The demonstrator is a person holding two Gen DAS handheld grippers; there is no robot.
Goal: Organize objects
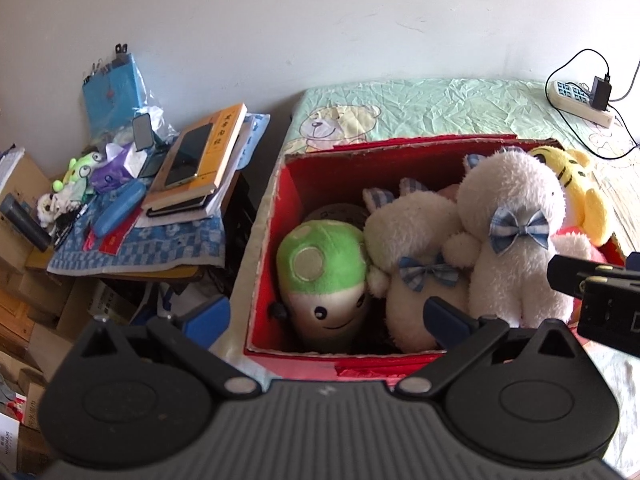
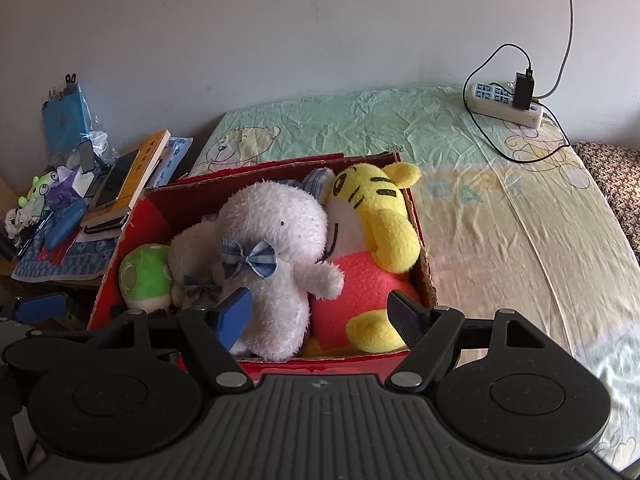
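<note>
The toys are already sitting packed in the red box [image 2: 132,216], which is resting on the bed [image 2: 500,220] at its left edge, next to a cluttered side table [image 1: 132,252] of books and small things. The step in hand seems to be the end of putting soft toys away, or a pause before the next pick. Inside the box, the green mushroom toy [image 1: 324,276] is lying at the left wall, a small white plush [image 1: 416,232] is leaning beside it, the big white plush with a blue bow [image 2: 272,248] is standing in the middle, and the yellow tiger toy [image 2: 376,216] is filling the right side against the far right corner. The right gripper [image 2: 322,318] is hovering over the box's near edge with its fingers spread wide; the blue finger [image 2: 232,316] is showing in front of the big white plush, but whether it is touching the fur I cannot tell, and nothing is being pinched. The left gripper [image 1: 326,318] is likewise hanging spread wide above the near left corner, holding nothing. The next move is probably calling for a turn toward the side table's loose items, or for pressing the plush toys down so that they are sitting below the rim.
</note>
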